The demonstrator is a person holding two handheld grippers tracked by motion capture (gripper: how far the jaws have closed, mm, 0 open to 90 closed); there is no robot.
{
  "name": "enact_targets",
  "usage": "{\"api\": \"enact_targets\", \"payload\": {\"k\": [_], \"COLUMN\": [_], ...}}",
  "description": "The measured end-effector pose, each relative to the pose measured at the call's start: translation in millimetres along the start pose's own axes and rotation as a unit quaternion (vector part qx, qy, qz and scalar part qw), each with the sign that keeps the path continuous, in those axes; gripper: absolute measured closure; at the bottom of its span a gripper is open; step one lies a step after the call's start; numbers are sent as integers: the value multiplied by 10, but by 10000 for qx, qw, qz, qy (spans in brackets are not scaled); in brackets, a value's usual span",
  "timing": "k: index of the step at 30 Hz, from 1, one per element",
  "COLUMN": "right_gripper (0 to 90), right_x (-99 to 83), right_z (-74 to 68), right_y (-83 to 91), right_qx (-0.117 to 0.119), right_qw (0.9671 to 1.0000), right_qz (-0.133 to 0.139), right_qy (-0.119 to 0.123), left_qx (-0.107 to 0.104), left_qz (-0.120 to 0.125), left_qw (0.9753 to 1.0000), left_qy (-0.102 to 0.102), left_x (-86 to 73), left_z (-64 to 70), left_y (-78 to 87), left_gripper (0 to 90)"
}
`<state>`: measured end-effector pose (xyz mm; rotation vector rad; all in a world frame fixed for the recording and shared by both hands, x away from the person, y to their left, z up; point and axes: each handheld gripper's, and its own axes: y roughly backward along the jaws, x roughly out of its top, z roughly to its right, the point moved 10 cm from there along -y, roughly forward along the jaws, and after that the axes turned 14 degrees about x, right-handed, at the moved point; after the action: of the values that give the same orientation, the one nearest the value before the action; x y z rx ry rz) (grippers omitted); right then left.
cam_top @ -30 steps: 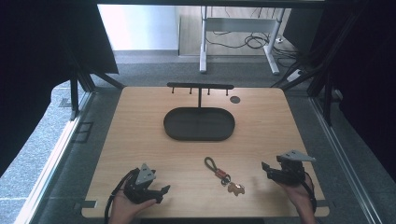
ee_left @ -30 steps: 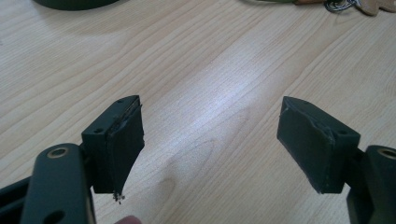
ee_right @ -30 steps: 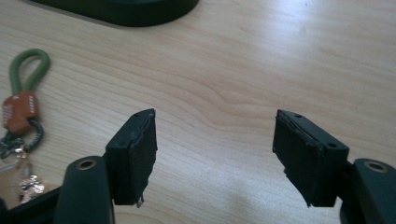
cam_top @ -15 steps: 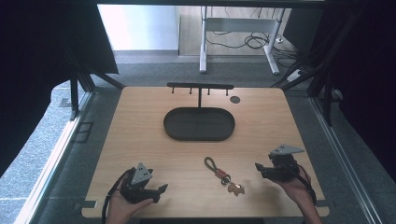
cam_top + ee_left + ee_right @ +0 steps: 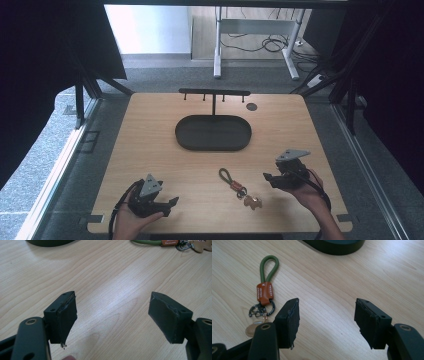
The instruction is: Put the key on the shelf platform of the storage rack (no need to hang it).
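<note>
Pale wood grain covered the surface (image 5: pixel 150 150), which stood over grey carpet with a white desk frame and loose cables beyond its far edge. A dark oval tray (image 5: pixel 213 133) sat at the middle of the surface, and a black rack with small hooks (image 5: pixel 214 93) stood just behind it. The keychain (image 5: pixel 239 188) lay flat near the front edge, between the two hands: a green cord loop (image 5: pixel 269 267), a brown leather tab (image 5: pixel 264 292), dark metal rings and a tan charm. The left tool (image 5: pixel 172 203) was low at the front left corner, well apart from the keychain, its jaws spread wide over bare wood. The right tool (image 5: pixel 267 178) was near the keychain's right side, not touching it, jaws likewise wide and holding nothing.
</note>
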<state>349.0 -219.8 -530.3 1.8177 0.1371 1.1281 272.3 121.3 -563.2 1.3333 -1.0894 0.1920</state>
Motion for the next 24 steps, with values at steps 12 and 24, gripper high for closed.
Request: {"api": "enact_targets", "payload": {"k": [12,24], "right_gripper": [393,399], "right_x": [125,158], "right_z": [-125,-200], "right_y": [-113,-277], "right_qx": [156,305], "right_qw": [9996,9985], "right_qz": [-119,-354], "right_qy": [206,298], "left_qx": [14,1], "left_qz": [18,-3], "left_qw": [10000,10000], "left_qy": [42,14], "left_x": [1,-3], "left_z": [-21,-9], "left_y": [12,4], "left_gripper": [234,234]}}
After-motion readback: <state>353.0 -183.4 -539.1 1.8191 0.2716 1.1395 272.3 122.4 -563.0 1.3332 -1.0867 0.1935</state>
